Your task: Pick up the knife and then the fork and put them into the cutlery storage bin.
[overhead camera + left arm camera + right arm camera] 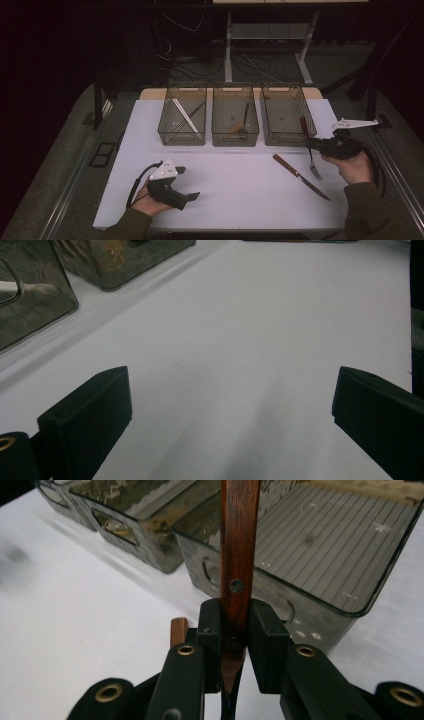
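Observation:
My right gripper (pixel 311 144) is shut on a wooden-handled fork (pixel 315 171) at the right side of the white table (pixel 235 200). The fork's handle points up toward the bins and its tines hang down near the table. In the right gripper view the jaws (pixel 235 630) clamp the brown riveted handle (pixel 239 540), which rises in front of the right bin (pixel 320 605). A wooden-handled knife (pixel 300 176) lies flat on the table just left of that hand. My left gripper (pixel 187 183) rests at the front left, open (pixel 230 405), with bare table between its fingers.
Three clear bins stand in a row at the back of the table. The left bin (pixel 165 131) holds long thin utensils, the middle bin (pixel 235 141) holds a wooden-handled utensil, and the right bin (pixel 280 141) looks bare inside. Dark floor, cables and table legs lie beyond.

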`<state>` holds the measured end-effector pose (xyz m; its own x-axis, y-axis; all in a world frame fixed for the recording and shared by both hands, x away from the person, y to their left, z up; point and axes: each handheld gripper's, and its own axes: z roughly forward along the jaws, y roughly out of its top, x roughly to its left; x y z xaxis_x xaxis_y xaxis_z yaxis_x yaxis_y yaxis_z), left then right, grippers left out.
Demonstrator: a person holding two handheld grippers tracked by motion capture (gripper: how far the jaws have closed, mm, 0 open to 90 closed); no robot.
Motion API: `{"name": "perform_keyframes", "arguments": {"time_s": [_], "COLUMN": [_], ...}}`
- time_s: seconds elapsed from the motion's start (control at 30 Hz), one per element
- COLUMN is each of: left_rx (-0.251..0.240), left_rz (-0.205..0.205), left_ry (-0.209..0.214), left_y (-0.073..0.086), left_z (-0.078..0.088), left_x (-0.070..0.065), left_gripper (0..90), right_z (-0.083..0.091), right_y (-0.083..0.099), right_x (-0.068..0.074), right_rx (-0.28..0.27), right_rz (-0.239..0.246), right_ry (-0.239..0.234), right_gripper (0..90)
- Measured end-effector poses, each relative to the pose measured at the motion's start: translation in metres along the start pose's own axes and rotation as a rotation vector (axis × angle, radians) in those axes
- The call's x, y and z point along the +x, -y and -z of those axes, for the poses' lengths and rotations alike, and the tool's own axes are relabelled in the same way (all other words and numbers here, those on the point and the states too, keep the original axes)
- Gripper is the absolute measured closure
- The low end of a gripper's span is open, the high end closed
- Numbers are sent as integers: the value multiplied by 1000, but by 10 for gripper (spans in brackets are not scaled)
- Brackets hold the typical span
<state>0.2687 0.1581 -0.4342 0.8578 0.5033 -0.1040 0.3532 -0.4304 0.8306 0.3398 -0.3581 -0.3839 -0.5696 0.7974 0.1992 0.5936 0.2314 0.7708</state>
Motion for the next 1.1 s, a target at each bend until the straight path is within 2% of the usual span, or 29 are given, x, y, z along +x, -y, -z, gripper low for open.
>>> {"name": "perform_keyframes", "arguments": {"time_s": [0.47, 0.6, 0.67, 0.8, 1.1], "left_rx": [-10, -6, -11, -8, -14], "left_rz": [12, 9, 21, 22, 19], "left_ry": [-1, 2, -1, -1, -6], "left_y": [1, 2, 2, 3, 2], "left_z": [1, 0, -1, -1, -1], "left_x": [4, 6, 6, 7, 5], "left_gripper": [6, 0, 0, 0, 0], "right_z": [12, 13, 14, 16, 19], "right_y": [-13, -18, -21, -32, -65], "right_x": [-2, -3, -2, -2, -6], "right_rx": [-113, -128, -136, -152, -185], "right_rz": [-13, -9, -14, -17, -14], "right_ry": [36, 40, 44, 52, 106], "right_gripper": [773, 773, 773, 773, 773]}}
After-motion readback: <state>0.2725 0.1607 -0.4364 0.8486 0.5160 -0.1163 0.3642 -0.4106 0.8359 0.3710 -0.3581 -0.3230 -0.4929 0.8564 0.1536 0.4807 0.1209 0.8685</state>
